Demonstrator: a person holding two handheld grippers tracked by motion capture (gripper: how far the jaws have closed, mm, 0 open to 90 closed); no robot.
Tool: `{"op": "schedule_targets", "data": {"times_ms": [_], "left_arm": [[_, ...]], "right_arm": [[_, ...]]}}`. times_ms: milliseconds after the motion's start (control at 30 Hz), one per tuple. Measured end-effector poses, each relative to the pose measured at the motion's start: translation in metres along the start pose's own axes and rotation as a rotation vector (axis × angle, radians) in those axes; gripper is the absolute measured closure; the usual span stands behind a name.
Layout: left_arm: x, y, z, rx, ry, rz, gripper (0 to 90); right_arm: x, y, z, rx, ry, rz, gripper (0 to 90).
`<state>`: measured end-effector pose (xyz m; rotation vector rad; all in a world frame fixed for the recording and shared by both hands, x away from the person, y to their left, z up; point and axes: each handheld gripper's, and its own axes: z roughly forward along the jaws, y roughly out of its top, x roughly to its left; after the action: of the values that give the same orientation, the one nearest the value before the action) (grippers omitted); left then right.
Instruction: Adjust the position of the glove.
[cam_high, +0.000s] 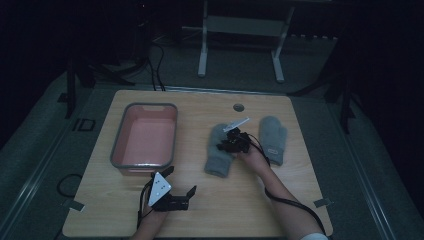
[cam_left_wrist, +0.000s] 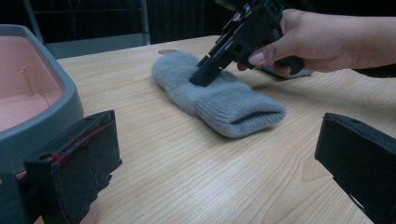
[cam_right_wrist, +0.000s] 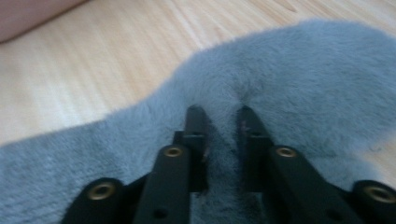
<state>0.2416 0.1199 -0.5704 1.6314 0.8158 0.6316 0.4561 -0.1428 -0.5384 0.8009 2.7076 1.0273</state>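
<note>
Two grey mittens lie on the wooden table (cam_high: 250, 200). On the left mitten (cam_high: 215, 161) (cam_left_wrist: 233, 102) (cam_right_wrist: 303, 70) my right gripper (cam_high: 223, 146) (cam_left_wrist: 201, 79) (cam_right_wrist: 222, 114) presses down near the middle, its jaws nearly together with a fold of fuzzy fabric pinched between them. The other mitten (cam_high: 274, 136) lies flat just to the right, cuff toward me. My left gripper (cam_high: 181, 181) (cam_left_wrist: 215, 135) rests low at the front left, jaws wide apart and nothing between them, pointing toward the pinched mitten.
A pink tub with a grey rim (cam_high: 150, 106) (cam_left_wrist: 65, 107) stands at the table's left, close to my left gripper. A round cable hole (cam_high: 238, 107) sits near the far edge. Behind the table stands a white frame (cam_high: 240, 30).
</note>
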Motion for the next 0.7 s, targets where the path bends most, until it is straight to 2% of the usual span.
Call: {"op": "schedule_targets", "data": {"times_ms": [167, 400, 467, 567, 700], "left_arm": [[0.001, 0.000, 0.000, 0.000, 0.001, -0.005, 0.3], [0.000, 0.000, 0.000, 0.001, 0.004, -0.004, 0.3], [0.000, 0.000, 0.000, 0.001, 0.005, -0.006, 0.3], [0.000, 0.000, 0.000, 0.001, 0.005, -0.007, 0.4], [0.000, 0.000, 0.000, 0.001, 0.005, -0.007, 0.3]], "right_arm": [[0.008, -0.001, -0.018, -0.024, 0.061, -0.034, 81.4], [0.023, -0.004, -0.060, -0.099, 0.166, -0.117, 81.3], [0.025, -0.005, -0.067, -0.103, 0.173, -0.135, 81.3], [0.026, -0.010, -0.071, -0.110, 0.167, -0.128, 81.2], [0.024, -0.021, -0.056, -0.089, 0.169, -0.103, 81.0]]}}
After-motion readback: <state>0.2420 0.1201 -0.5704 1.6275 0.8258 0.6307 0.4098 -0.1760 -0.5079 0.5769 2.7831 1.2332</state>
